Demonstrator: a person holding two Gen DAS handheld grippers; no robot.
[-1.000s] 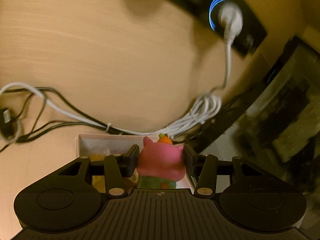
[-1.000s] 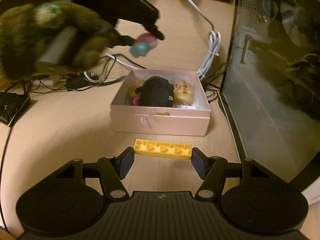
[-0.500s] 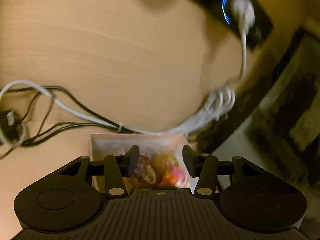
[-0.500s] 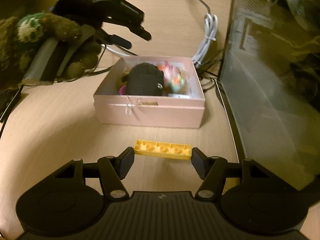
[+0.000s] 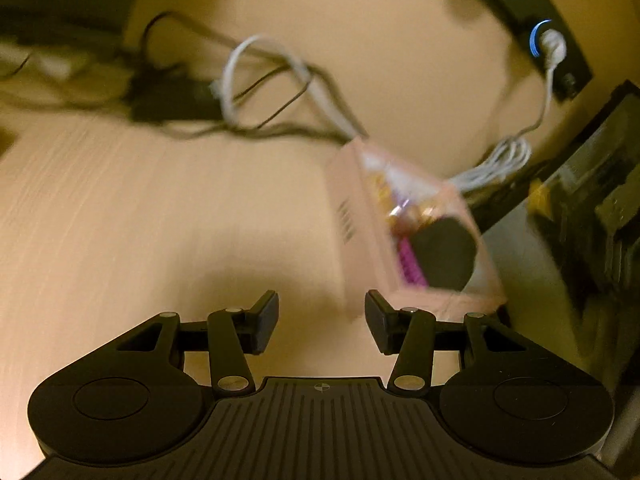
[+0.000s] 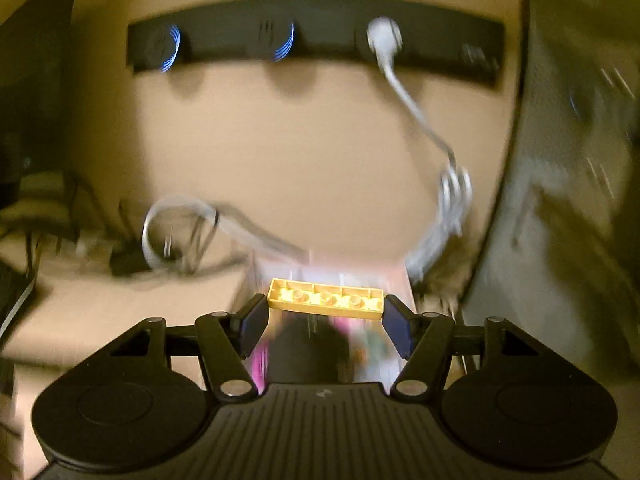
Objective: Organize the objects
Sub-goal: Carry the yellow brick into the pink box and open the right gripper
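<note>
My right gripper [image 6: 325, 318] is clamped on a yellow brick [image 6: 326, 300]: the long, studded piece lies crosswise between the two fingers, one pad pressed against each of its short ends, so the fingers stand fairly wide apart with the brick filling the whole gap. I hold it above the pink box [image 6: 394, 280], whose contents show blurred just beneath the brick, a dark round thing and some pink and pale colours among them. Beyond the box the wooden desk [image 6: 304, 160] runs to a black power strip [image 6: 316, 46] at the far edge, with a white plug [image 6: 384, 38] in it and its white cable [image 6: 454, 192] hanging down in a coil to the right of the box. My left gripper [image 5: 322, 322] holds nothing: its fingers stand apart with only bare desk between them, touching nothing. From this side the pink box [image 5: 356, 216] sits ahead and to the right of those fingers, near but apart from them, and inside it I make out a black rounded thing [image 5: 442, 252] at the near end, a magenta piece [image 5: 410, 264] beside it and blurred yellow and pink things farther in. A tangle of dark and white cables [image 5: 256, 92] lies on the desk to the far left.
</note>
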